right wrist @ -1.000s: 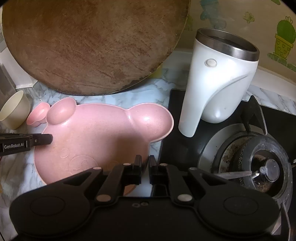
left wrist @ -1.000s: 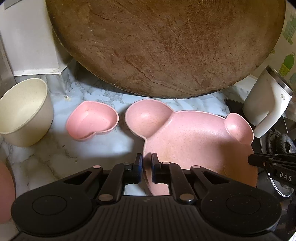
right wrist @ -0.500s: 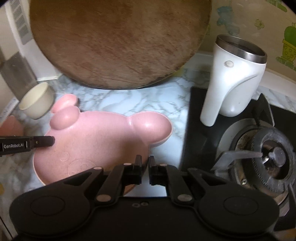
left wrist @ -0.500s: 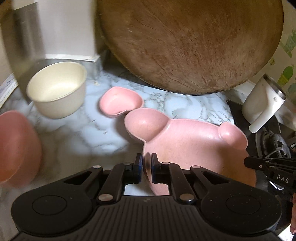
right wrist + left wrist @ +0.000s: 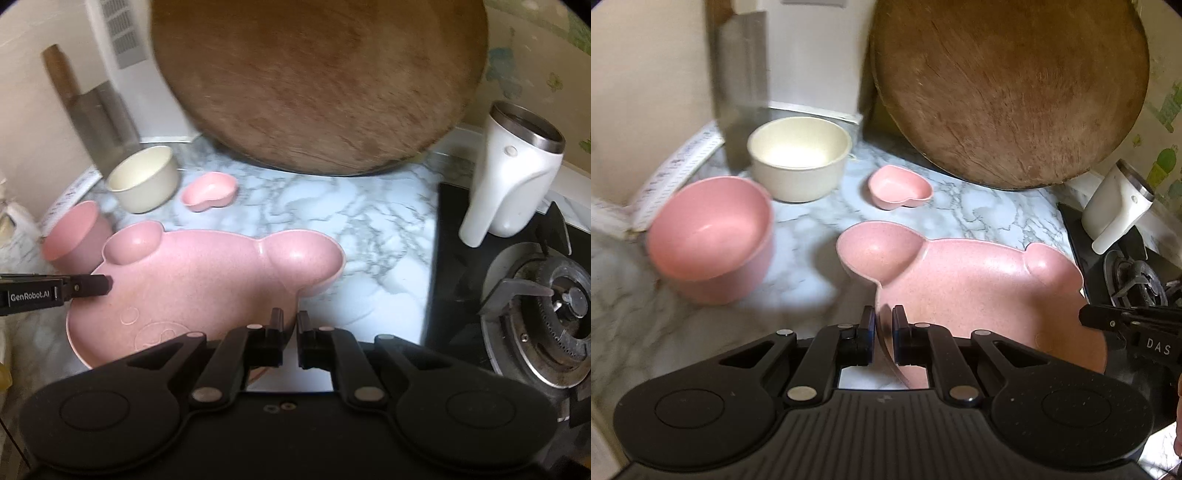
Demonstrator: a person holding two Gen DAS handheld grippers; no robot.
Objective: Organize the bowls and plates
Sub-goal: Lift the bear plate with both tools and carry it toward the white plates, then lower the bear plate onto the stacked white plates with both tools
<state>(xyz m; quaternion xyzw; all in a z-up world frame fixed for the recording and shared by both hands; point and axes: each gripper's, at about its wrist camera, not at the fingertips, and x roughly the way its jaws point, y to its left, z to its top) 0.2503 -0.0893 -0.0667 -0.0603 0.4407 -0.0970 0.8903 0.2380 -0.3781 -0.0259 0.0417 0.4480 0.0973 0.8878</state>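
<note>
Pinching bear plate [image 5: 979, 280] rim: left claw [image 5: 884, 328], right claw [image 5: 287, 332] opposite.

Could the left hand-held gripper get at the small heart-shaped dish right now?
Probably not: the left hand-held gripper is shut on the bear-shaped plate's rim. The heart-shaped dish sits apart on open marble counter.

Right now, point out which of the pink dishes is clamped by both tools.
The pink bear-shaped plate: each tool grips its rim. The round pink bowl and pink heart-shaped dish sit untouched.
</note>
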